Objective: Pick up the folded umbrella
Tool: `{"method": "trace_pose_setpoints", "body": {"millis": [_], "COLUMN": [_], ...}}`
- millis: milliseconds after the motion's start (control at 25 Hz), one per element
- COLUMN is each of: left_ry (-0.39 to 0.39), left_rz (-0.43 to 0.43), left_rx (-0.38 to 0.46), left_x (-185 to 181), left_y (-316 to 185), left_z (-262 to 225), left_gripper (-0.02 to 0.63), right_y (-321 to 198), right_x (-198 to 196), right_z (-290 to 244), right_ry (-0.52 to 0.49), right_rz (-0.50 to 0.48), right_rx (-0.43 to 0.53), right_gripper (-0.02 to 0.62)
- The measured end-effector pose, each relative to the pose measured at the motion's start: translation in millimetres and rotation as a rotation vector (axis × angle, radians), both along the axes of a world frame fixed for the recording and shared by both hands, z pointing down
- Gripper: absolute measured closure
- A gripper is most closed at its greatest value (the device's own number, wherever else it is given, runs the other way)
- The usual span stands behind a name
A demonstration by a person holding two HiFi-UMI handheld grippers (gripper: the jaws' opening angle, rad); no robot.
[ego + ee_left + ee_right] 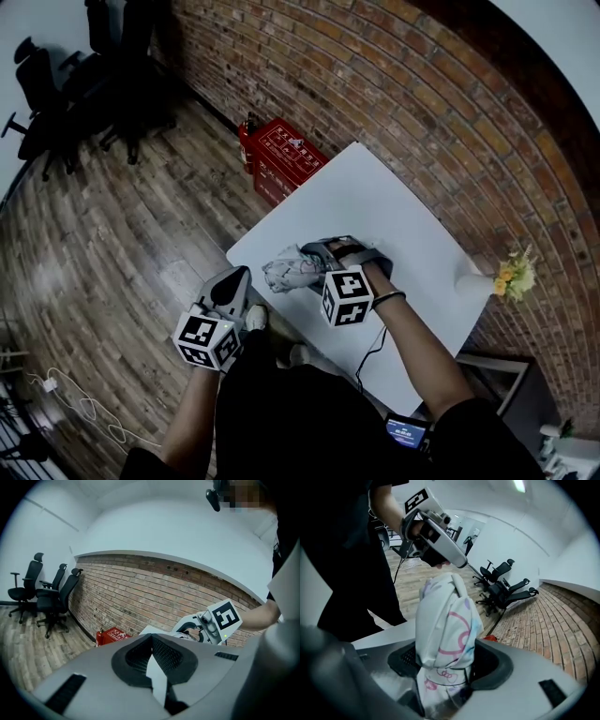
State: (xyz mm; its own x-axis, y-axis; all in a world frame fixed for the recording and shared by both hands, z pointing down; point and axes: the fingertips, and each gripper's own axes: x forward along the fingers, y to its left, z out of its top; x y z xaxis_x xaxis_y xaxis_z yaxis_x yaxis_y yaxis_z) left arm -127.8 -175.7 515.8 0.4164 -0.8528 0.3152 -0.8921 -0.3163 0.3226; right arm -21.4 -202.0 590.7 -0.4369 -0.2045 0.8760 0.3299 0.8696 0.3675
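Head view: right gripper [317, 261] jaws hold folded umbrella [286, 270] over table [375, 202]; left gripper [234, 277] jaws closed.

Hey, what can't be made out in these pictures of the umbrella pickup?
- Folded umbrella, lower end: right gripper view, buried between the right gripper's jaws.
- Gap between it and the table: head view, steep downward look and the gripper hide it.
- Red box print: head view, too small.
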Motion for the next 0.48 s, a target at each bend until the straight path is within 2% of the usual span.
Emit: {"method": "trace_pose_setpoints", "body": {"millis": [280, 480], "left_ry": [-0.025, -0.037], "left_rz": [-0.011, -0.003], "left_rx": [0.035, 0.065], "left_x": [14, 38], "left_y": [26, 43], "left_z": [-24, -37], "left_gripper": [0.592, 0.592], "right_y": [30, 49], "right_x": [14, 32], "right_z": [-51, -69], "right_ry": [-0.224, -0.356], "right_rz": [0.103, 0.18], "right_rx": [-0.033, -0.088], "right_gripper": [0.293, 0.293]}}
